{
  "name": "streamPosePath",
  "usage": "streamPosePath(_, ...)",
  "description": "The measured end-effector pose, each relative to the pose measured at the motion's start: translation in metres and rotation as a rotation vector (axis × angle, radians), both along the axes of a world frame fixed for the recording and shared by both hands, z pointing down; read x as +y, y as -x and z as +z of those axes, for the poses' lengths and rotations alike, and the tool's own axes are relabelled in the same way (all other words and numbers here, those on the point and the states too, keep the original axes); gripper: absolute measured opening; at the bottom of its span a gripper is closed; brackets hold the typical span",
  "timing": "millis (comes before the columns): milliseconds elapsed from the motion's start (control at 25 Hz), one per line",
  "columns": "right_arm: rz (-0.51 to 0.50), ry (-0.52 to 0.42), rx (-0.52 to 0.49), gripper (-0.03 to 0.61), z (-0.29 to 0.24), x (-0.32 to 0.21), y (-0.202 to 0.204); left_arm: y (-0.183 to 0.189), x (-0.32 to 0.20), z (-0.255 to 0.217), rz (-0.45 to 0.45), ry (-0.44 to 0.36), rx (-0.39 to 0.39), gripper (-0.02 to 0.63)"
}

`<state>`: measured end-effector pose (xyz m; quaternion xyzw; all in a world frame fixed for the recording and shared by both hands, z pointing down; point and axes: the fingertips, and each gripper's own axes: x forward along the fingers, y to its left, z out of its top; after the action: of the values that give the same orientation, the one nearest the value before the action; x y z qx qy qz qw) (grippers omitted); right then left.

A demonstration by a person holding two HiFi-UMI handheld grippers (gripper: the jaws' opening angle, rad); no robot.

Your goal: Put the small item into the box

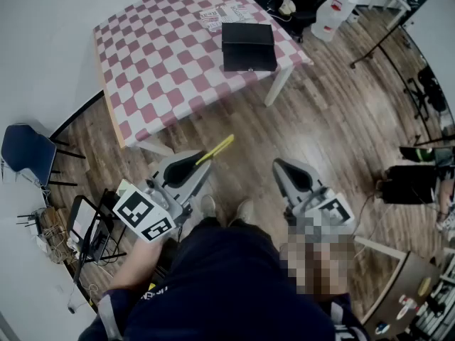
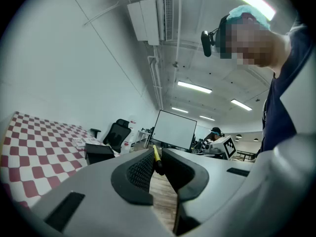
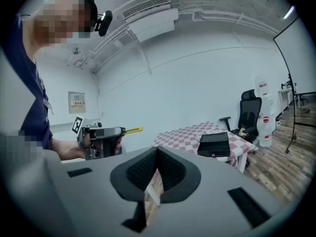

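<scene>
Small yellow item (image 1: 215,149) stuck out toward 1 o'clock, grasped between the fingers (image 2: 140,171) of the left gripper (image 1: 204,162), apparently bound for the black box (image 1: 248,45) on the checkered counter (image 1: 156,62) at 12 o'clock, well apart, while the right gripper (image 1: 279,165) was clenched on nothing.

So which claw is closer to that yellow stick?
Left. The left claw grips the yellow stick between its jaws; the right claw, shut and empty, is off to its right, not touching it.

A thin yellow stick (image 1: 217,148) is jutting from the left gripper (image 1: 202,160); a black box (image 1: 248,46) is sitting on the table (image 1: 156,55).
</scene>
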<state>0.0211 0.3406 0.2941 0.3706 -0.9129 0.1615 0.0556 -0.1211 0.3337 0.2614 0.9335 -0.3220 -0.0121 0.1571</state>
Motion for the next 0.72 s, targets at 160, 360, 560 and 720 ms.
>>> streamPosePath(160, -0.001, 0.0, -0.006, 0.015, 0.001, -0.001, -0.005, -0.008, 0.0, 0.002, 0.002, 0.001, -0.002, 0.072)
streamPosePath(360, -0.003, 0.001, -0.007, 0.017, 0.004, 0.002, -0.02, -0.024, 0.003, 0.003, -0.002, 0.0, -0.004, 0.072)
streamPosePath(560, -0.017, 0.007, -0.03, 0.017, 0.003, 0.004, -0.041, -0.046, 0.006, 0.0, -0.012, -0.011, -0.008, 0.072)
streamPosePath(720, -0.031, 0.006, -0.045, 0.017, 0.005, 0.006, -0.055, -0.058, 0.008, 0.0, -0.027, -0.021, -0.016, 0.072)
